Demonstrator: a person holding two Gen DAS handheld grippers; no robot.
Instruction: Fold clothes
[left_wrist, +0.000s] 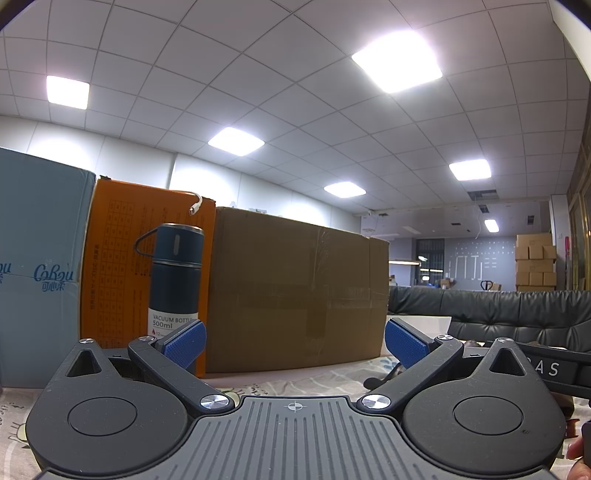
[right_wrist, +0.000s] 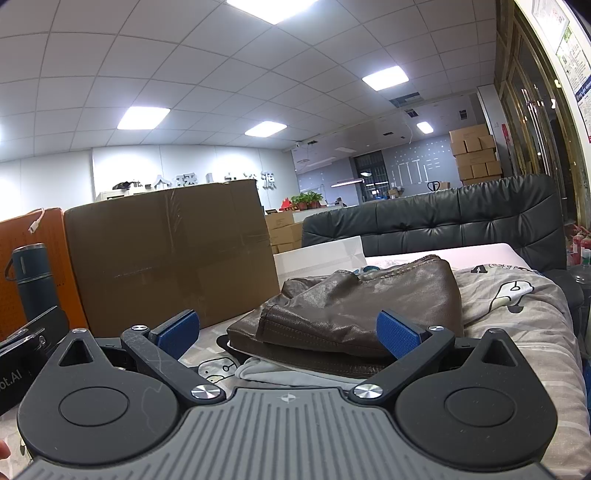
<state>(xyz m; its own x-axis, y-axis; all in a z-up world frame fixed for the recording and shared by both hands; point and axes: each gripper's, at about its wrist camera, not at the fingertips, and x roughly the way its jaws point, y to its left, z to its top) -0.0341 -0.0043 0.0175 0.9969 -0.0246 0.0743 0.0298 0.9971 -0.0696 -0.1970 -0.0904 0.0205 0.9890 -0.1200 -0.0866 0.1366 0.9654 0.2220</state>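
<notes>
Lying just ahead of the right gripper (right_wrist: 288, 332), whose blue pads stand wide apart and empty, one folded brown leather jacket (right_wrist: 362, 306) rests on a bed sheet (right_wrist: 517, 317) printed with cartoons. The left gripper (left_wrist: 295, 341) also gapes open, facing one large cardboard box (left_wrist: 295, 288). One dark vacuum bottle (left_wrist: 175, 280) stands beside it, probably against an orange box (left_wrist: 118, 258). A black sofa (right_wrist: 443, 218) sits behind, under office ceiling panels

An office used partly for storage: a white grid-tile ceiling with square light panels (right_wrist: 143, 118), grey raised lettering on the far white wall (right_wrist: 236, 181), stacked brown cardboard cartons (right_wrist: 474, 155) far right, and a black tufted leather sofa (right_wrist: 461, 218).
</notes>
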